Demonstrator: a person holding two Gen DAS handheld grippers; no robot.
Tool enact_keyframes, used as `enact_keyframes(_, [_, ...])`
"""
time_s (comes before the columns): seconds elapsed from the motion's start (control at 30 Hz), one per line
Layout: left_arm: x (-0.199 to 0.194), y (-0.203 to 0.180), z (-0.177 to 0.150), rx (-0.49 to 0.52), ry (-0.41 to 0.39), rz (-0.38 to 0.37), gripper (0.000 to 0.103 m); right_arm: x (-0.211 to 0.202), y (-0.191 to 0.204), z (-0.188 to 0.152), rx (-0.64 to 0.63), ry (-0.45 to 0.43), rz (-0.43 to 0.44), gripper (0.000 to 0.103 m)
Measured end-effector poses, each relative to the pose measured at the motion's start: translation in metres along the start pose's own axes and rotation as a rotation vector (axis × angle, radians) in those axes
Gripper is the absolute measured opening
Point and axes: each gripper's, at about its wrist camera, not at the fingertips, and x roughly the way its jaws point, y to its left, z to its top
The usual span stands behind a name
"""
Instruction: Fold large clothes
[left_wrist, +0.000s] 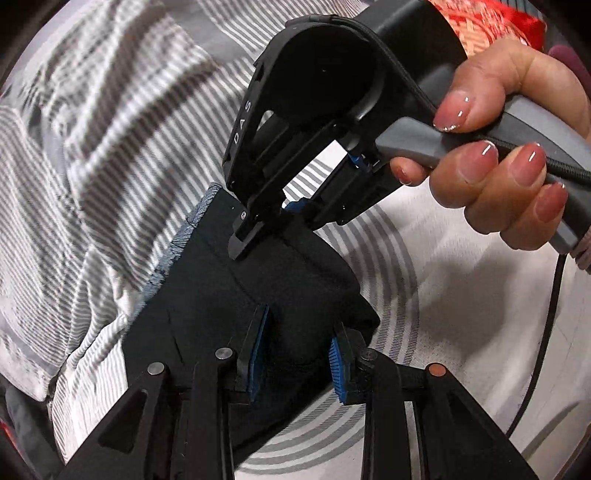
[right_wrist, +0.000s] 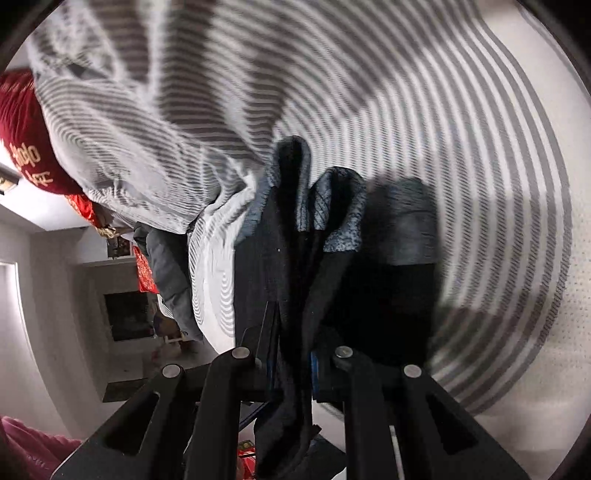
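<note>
A dark navy garment (left_wrist: 229, 295) with a pale blue-grey inner edge lies folded over on the striped bed sheet (left_wrist: 388, 258). My left gripper (left_wrist: 299, 358) sits at the bottom of the left wrist view, its blue pads (left_wrist: 258, 350) shut on a fold of this garment. A person's hand (left_wrist: 498, 155) holds my right gripper (left_wrist: 273, 229) just beyond, and its tips meet the same garment at the far edge. In the right wrist view the right gripper (right_wrist: 293, 354) is shut on a bunched strip of the dark garment (right_wrist: 295, 240), which hangs forward from its fingers.
A crumpled grey-and-white striped duvet (left_wrist: 92, 129) fills the left side of the bed. A red pillow (right_wrist: 22, 140) lies at the bed's edge, with the room floor (right_wrist: 74, 295) beyond it. A black cable (left_wrist: 546, 332) trails from the right gripper.
</note>
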Motion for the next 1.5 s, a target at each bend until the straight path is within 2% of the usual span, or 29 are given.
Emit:
enact_keyframes(0.27, [0.016, -0.018, -0.005, 0.040, 0.023, 0.018, 0.031, 0.004, -0.031, -0.007, 0.023, -0.015, 0.046, 0.014])
enact_keyframes(0.4, [0.018, -0.021, -0.006, 0.050, 0.022, 0.036, 0.033, -0.003, -0.033, -0.012, 0.011, -0.024, 0.032, 0.015])
enact_keyframes(0.43, [0.018, -0.019, -0.005, 0.049, 0.026, 0.036, 0.037, -0.004, -0.029, -0.012, -0.004, -0.021, 0.017, 0.015])
enact_keyframes(0.5, [0.015, -0.019, -0.005, 0.041, 0.027, 0.007, 0.069, -0.003, -0.025, -0.012, -0.017, -0.012, -0.002, 0.017])
enact_keyframes(0.67, [-0.001, -0.026, -0.006, 0.057, 0.021, 0.023, 0.070, -0.012, -0.018, -0.014, -0.025, -0.006, -0.049, 0.021])
enact_keyframes(0.8, [-0.019, -0.018, -0.004, 0.030, 0.023, 0.008, 0.070, -0.027, -0.018, -0.018, -0.014, -0.012, -0.099, 0.027])
enact_keyframes(1.0, [-0.034, 0.030, 0.000, -0.110, 0.071, 0.017, 0.070, -0.053, -0.008, -0.025, 0.020, -0.043, -0.201, 0.032])
enact_keyframes(1.13, [-0.024, 0.095, -0.009, -0.335, 0.167, 0.024, 0.071, -0.060, 0.017, -0.027, -0.015, -0.075, -0.375, 0.041])
enact_keyframes(1.2, [-0.018, 0.120, -0.017, -0.408, 0.195, 0.047, 0.071, -0.059, 0.036, -0.027, -0.060, -0.099, -0.426, 0.047])
enact_keyframes(1.37, [0.006, 0.163, -0.046, -0.546, 0.272, 0.073, 0.071, -0.033, 0.081, -0.033, -0.196, -0.118, -0.496, 0.047])
enact_keyframes(1.5, [0.035, 0.165, -0.069, -0.580, 0.342, 0.072, 0.071, 0.004, 0.086, -0.053, -0.286, -0.044, -0.531, 0.043])
